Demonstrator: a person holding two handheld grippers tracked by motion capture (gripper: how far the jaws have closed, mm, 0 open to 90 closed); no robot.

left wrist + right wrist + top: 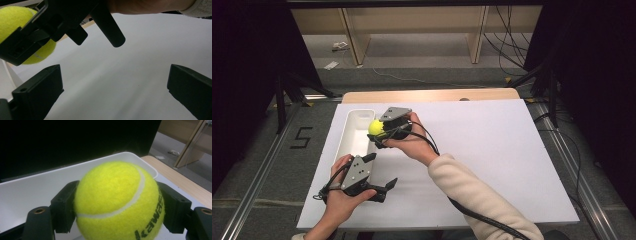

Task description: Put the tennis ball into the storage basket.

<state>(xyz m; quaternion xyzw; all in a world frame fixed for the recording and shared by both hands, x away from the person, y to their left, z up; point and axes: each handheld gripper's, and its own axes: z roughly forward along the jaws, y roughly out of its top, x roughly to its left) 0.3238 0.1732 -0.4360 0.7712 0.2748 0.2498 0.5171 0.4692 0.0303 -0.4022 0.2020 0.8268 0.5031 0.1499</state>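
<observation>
Yellow felt marks the ball (375, 127), which sits left of centre in the high view, pinched between the jaws of the right gripper (379, 131). In the right gripper view the ball (119, 201) bulks large at the centre, a black jaw pressed against each side, with dark lettering on its lower right. Behind it in that view runs the white tray (30, 195), its rounded corner at the upper middle of the frame. In the high view the tray (343, 142) lies lengthwise along the left edge of the white worktop (492, 155), and the ball hangs over the tray's right rim near its far end.

Lower left in the high view, the left gripper (382, 172) is held in a hand near the front edge of the worktop, below the tray's near end, with its jaws spread and nothing between them. The left gripper view shows those jaws wide apart at the lower corners over bare white worktop (125, 80), with the right gripper (27, 37) and the ball (10, 17) at the upper left.
</observation>
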